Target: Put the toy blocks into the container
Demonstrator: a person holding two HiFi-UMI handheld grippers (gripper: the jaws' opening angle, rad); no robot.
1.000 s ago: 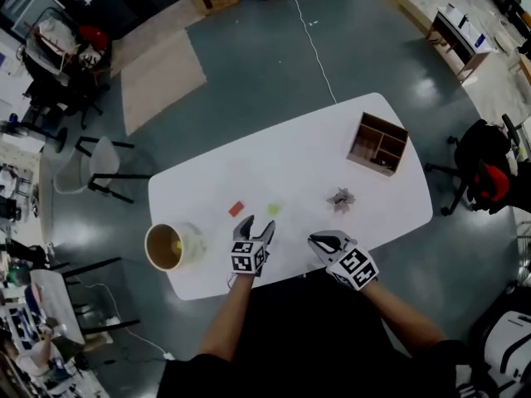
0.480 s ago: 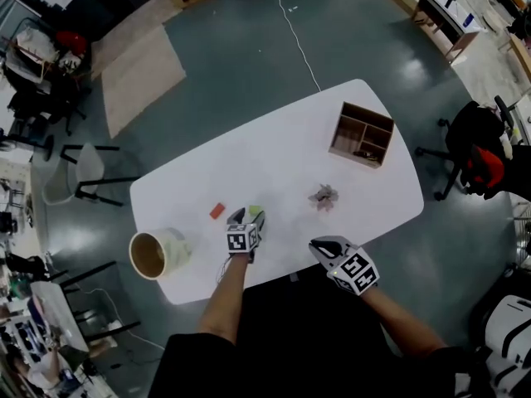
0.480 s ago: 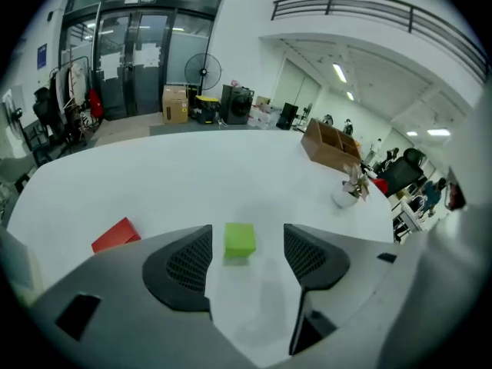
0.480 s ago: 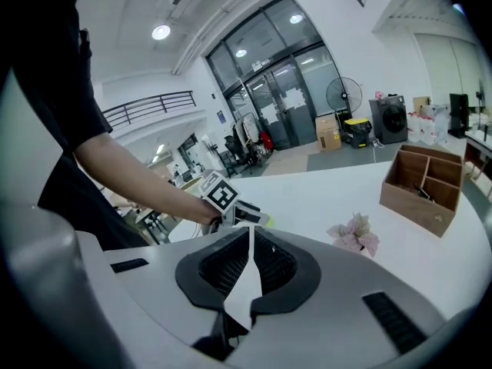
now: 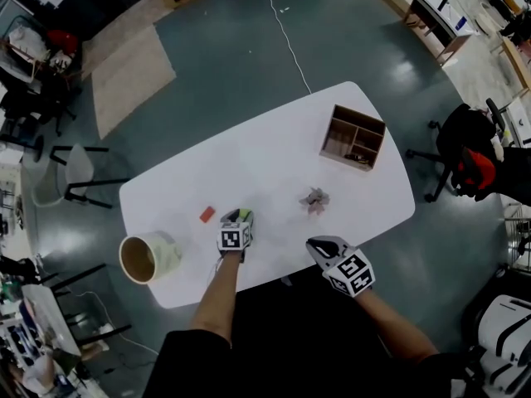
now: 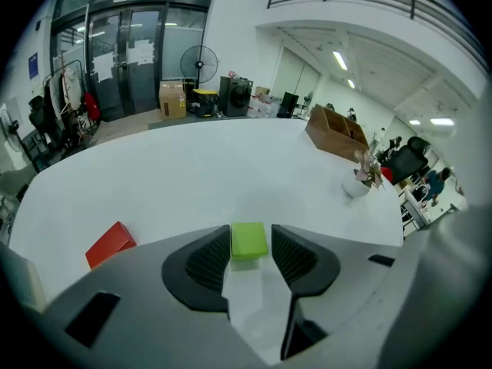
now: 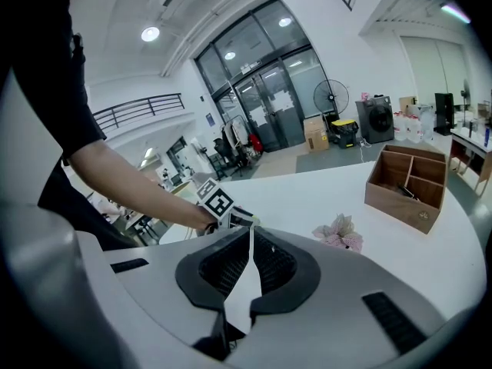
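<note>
A green block (image 6: 248, 241) lies on the white table (image 5: 265, 156) between the jaws of my left gripper (image 6: 250, 233), which have just been closing and now press on its sides. In the head view the green block (image 5: 246, 215) peeks out at the tip of the left gripper (image 5: 239, 219). A red block (image 5: 207, 215) lies just to its left, and shows as a red block (image 6: 110, 244) in the left gripper view. The round beige container (image 5: 149, 258) sits at the table's left corner. My right gripper (image 5: 319, 245) hovers at the near edge, shut and empty (image 7: 250, 229).
A wooden divided box (image 5: 353, 137) stands at the far right of the table. A small pink paper flower (image 5: 314, 199) lies between it and the grippers. Chairs stand round the table on a grey floor.
My left gripper has dropped forward onto the green block, and its jaws have narrowed around it. The right gripper has stayed near the table's front edge.
</note>
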